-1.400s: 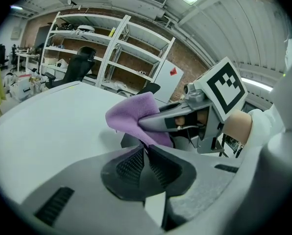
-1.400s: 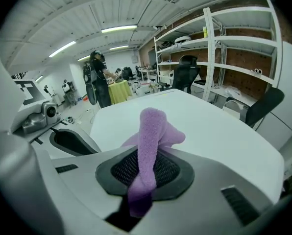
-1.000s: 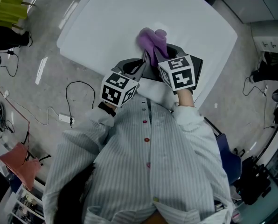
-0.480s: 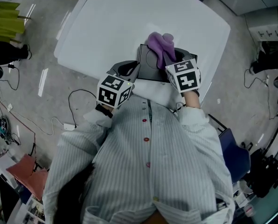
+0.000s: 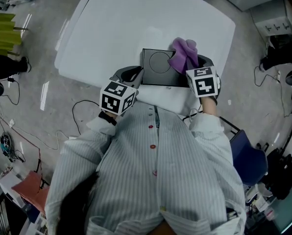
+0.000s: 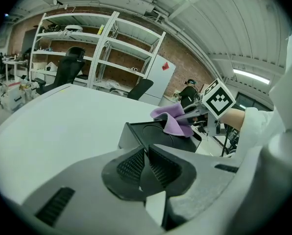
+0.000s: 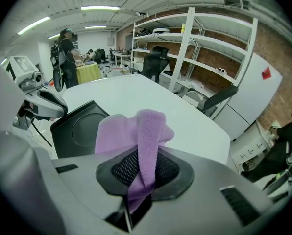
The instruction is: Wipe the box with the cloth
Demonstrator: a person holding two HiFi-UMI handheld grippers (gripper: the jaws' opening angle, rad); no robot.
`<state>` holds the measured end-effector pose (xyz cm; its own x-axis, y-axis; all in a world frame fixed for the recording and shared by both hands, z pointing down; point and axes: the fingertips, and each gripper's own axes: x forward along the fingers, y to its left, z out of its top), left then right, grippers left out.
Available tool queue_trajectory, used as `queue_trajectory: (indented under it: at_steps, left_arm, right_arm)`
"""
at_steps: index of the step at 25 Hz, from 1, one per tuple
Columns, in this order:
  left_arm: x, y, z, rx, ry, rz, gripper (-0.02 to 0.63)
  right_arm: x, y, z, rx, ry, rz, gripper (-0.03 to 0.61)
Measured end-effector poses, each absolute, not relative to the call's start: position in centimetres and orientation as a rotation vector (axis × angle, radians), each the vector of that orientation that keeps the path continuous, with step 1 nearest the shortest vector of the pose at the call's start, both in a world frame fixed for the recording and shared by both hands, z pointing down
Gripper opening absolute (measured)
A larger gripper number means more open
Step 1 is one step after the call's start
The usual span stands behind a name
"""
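Now the right gripper (image 7: 143,169) is clamping the purple cloth (image 5: 184,54) tight between its jaws, and the cloth is draping over the far right corner of the black box (image 5: 156,70). That box is sitting flat at the near edge of the white table (image 5: 136,23). Just beside the box's near left corner, the left gripper (image 6: 147,166) is hanging with its jaws pinched together on nothing.
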<state>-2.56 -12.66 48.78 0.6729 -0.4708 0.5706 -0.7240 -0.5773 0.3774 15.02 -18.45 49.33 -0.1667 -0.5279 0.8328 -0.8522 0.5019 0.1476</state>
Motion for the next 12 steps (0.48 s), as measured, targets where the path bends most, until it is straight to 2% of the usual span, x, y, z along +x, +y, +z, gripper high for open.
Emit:
queue_trajectory:
  at_steps: [12]
  left_arm:
    - [-2.2,-12.5,48.7,2.304,-0.902,0.550,0.014]
  right_arm:
    - [19.2,-17.8,48.8,1.264,-1.747,0.464,0.060]
